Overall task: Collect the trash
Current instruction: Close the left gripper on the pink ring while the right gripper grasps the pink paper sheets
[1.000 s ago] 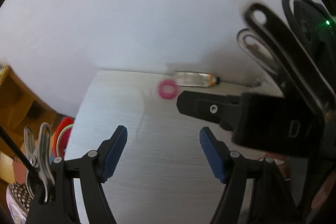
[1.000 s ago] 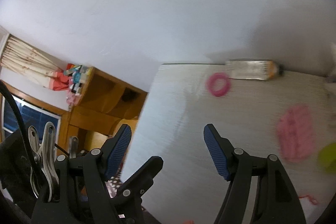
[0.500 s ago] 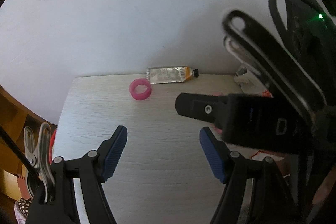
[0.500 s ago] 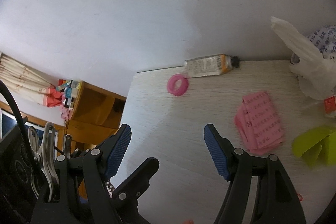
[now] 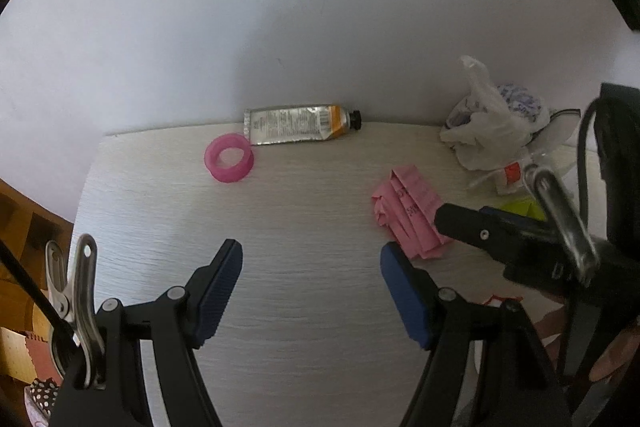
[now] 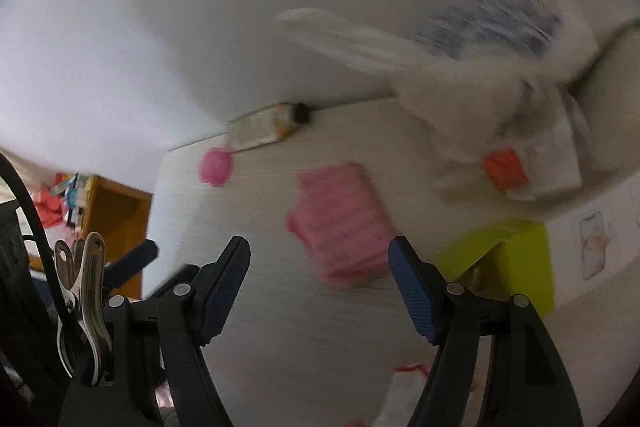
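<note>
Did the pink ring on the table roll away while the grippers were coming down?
No. The pink ring lies just left of the tube by the wall, as before; only the cameras moved.

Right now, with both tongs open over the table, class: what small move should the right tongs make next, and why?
Probably lower the right tongs onto the pink wrapper and close. It lies flat on the table, just ahead of the open, empty jaws, and nothing covers it. The left tongs are also open and empty.

Both grippers point(image 5: 310, 291) point(image 6: 320, 291) have black arms with silver screws, ribbed blue pads point(image 5: 218, 291), a metal clip point(image 6: 82, 303) and black cable point(image 6: 24, 203).
</note>
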